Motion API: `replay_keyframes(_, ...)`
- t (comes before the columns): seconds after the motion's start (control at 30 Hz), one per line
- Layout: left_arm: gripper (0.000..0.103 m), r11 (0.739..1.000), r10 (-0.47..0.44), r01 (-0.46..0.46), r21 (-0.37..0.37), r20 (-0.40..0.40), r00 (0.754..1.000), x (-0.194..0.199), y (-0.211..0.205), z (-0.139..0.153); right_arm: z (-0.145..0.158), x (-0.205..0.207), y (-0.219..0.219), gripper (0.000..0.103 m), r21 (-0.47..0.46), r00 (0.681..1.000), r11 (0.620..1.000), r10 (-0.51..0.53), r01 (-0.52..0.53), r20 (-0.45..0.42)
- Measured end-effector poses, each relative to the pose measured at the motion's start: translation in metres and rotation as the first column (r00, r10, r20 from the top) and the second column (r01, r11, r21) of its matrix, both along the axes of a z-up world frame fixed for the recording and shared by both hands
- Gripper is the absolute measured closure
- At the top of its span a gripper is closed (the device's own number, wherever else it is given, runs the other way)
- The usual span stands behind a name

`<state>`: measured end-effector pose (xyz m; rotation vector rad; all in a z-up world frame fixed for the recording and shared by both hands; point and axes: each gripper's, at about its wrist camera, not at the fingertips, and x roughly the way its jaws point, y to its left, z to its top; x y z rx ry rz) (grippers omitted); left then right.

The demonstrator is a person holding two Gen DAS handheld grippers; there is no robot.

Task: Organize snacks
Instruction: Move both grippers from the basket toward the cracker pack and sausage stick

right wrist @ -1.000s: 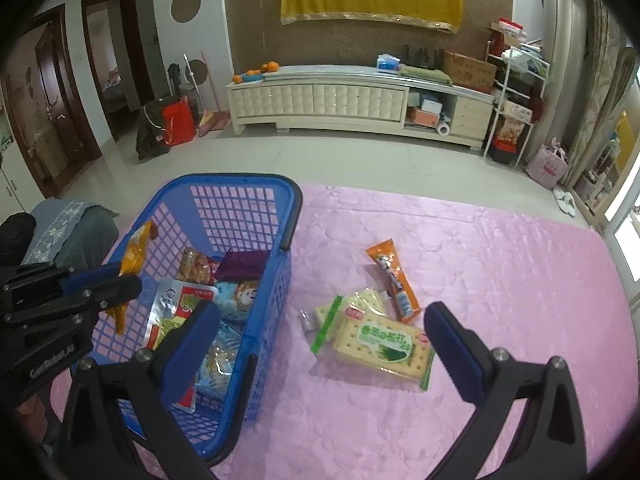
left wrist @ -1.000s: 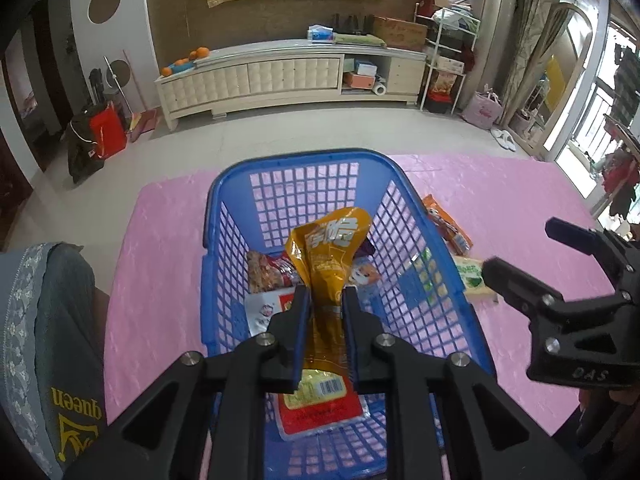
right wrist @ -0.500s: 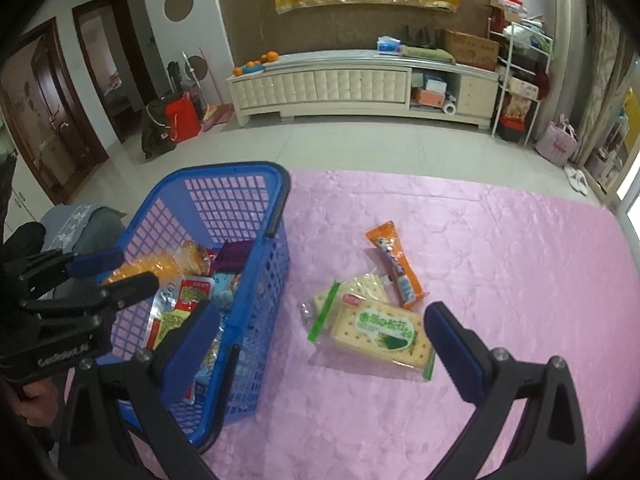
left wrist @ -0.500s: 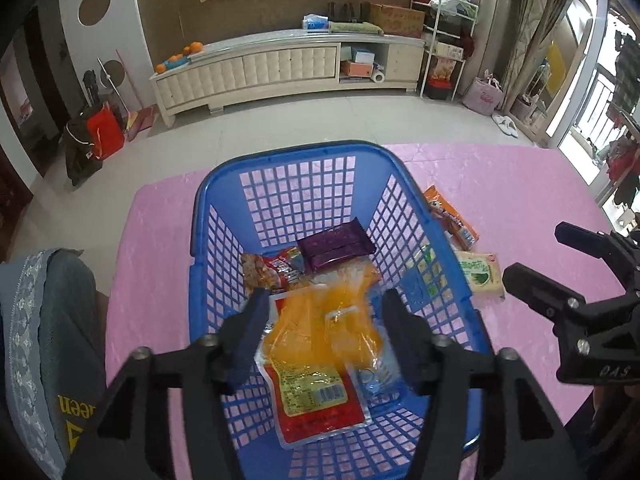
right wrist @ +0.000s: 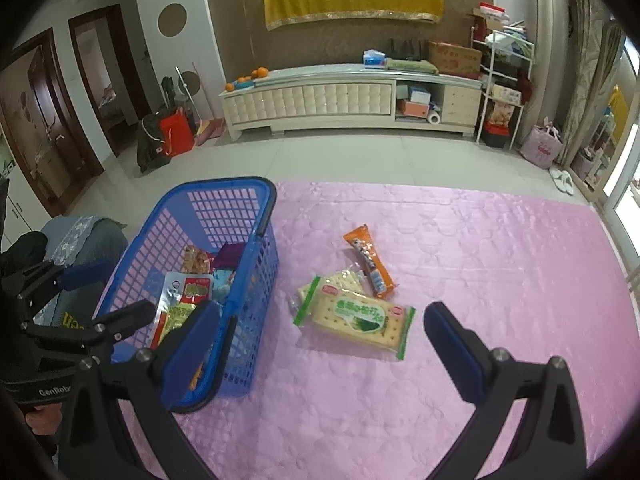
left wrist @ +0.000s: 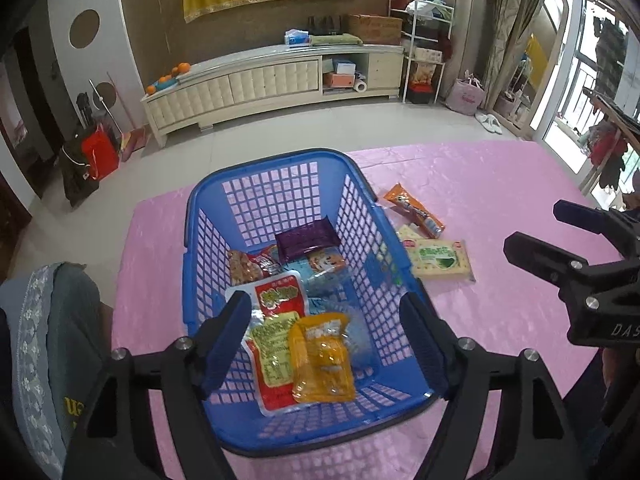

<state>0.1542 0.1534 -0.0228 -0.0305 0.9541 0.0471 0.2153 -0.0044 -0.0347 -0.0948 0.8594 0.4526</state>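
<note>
Snacks are lying in two groups on the pink tablecloth (right wrist: 460, 240). I am holding my left gripper (left wrist: 324, 332) over the near end of the blue basket (left wrist: 280, 432), its jaws having just been opening, now spread wide with nothing between them. Below it the orange pouch (left wrist: 323, 362) is lying flat on the basket floor, partly over a red-and-yellow packet (left wrist: 274, 320); a purple packet (left wrist: 307, 238) is sitting toward the far end. The basket is standing near the cloth's left edge. Just beside its right wall, out on the cloth, the green-and-white cracker pack (right wrist: 358, 320) and the orange stick pack (right wrist: 370, 260) are lying close together. I am keeping my right gripper (right wrist: 320, 336) above the cracker pack, jaws wide apart and gripping nothing.
</note>
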Motion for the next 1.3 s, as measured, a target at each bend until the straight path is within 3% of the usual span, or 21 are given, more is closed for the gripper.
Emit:
replay_keyframes(0.67, 0.028, 0.999, -0.04, 0.041, -0.026, 0.031, 0.999, -0.013, -0.071, 0.013, 0.007, -0.022, -0.063, 0.0, -0.011, 0.998, 0.998, -0.063, 0.064, 0.01)
replay_keyframes(1.0, 0.028, 0.998, -0.065, 0.065, -0.022, 0.018, 0.998, -0.001, -0.123, 0.001, -0.01, -0.011, -0.106, 0.0, -0.014, 0.992, 0.992, -0.126, 0.126, -0.005)
replay_keyframes(1.3, 0.028, 0.993, -0.113, 0.114, 0.023, -0.052, 0.992, 0.032, -0.177, -0.023, -0.042, 0.015, -0.157, 0.0, 0.005, 0.982, 0.986, -0.166, 0.167, -0.086)
